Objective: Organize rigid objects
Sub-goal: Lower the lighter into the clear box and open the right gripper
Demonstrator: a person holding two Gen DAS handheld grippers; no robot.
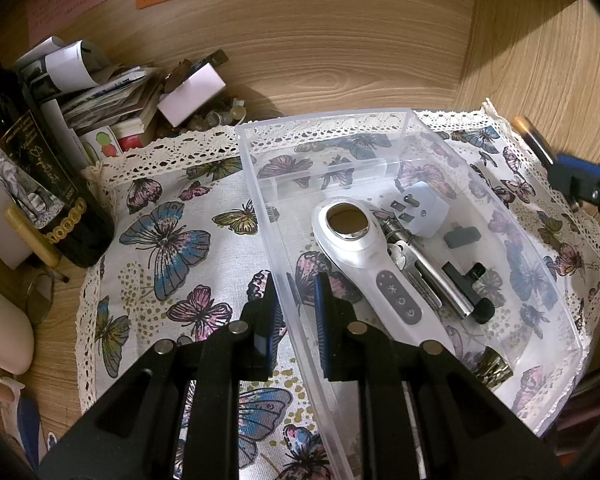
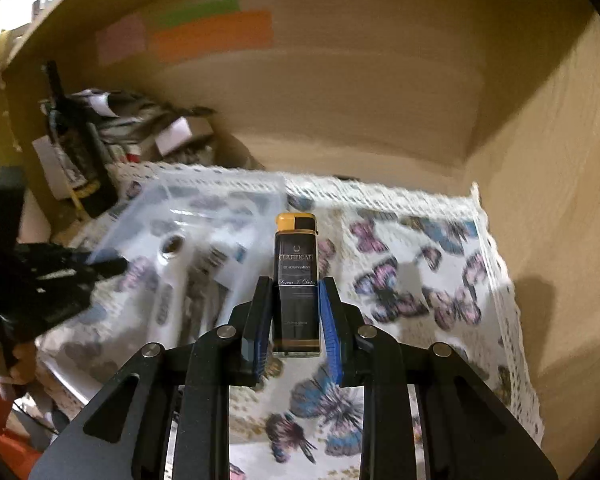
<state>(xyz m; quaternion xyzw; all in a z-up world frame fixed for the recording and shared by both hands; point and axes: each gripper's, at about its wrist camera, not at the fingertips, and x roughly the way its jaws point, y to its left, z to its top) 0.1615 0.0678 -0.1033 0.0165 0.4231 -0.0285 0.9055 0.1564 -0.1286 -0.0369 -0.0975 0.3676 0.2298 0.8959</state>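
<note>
Dim warm light; left view sharp, right view motion-blurred on the left; fisheye bends and darkens edges.

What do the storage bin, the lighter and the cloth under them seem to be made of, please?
The bin: clear, glossy rigid plastic; the butterflies show through its walls. The lighter in the right claw: probably plastic, black printed body with a mustard-yellow cap. The cloth: matte woven fabric, butterfly print, lace edging.
</note>
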